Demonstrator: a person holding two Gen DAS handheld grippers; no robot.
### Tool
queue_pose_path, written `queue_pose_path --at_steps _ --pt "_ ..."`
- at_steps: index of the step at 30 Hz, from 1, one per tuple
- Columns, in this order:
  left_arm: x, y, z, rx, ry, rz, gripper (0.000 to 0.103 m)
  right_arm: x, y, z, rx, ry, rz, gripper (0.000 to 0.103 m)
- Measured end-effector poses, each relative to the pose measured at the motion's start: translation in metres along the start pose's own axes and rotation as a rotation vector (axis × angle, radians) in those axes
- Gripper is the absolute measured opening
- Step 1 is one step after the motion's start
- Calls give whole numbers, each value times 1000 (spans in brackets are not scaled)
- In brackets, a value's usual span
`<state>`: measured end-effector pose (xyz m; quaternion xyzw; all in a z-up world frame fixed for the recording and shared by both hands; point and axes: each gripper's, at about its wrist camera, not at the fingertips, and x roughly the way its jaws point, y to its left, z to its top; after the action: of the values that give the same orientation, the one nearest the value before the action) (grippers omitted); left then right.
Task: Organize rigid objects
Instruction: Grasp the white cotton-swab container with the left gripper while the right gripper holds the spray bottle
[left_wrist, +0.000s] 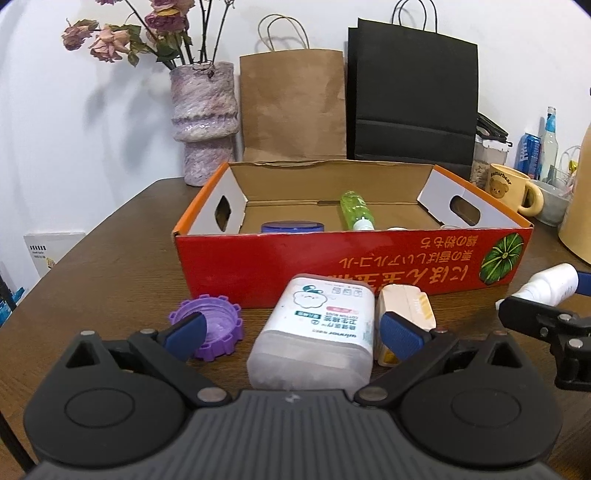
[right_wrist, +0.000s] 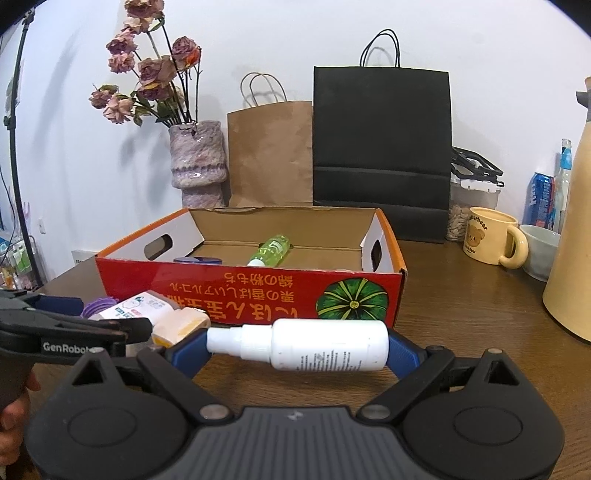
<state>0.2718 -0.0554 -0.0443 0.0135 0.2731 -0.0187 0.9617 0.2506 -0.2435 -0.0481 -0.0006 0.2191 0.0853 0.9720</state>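
Right gripper (right_wrist: 297, 349) pinches a white spray bottle (right_wrist: 314, 345) end to end, seemingly by its nozzle tip; it could pop free before reaching the red box (right_wrist: 251, 288); left gripper (left_wrist: 291, 332) gapes empty around the cotton-bud case (left_wrist: 314, 332)

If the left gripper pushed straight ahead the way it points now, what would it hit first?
Likely the cotton swab box, lying between the open left gripper fingers; behind it stands the red cardboard box.
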Motion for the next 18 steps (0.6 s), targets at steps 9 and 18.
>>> queue_pose_path --at_steps 9,18 --pt "15 -6 0 6 54 -28 80 2 0 -1 7 6 -6 97" --pt "17 -11 -1 23 55 -45 70 2 1 -1 3 7 -5 97"
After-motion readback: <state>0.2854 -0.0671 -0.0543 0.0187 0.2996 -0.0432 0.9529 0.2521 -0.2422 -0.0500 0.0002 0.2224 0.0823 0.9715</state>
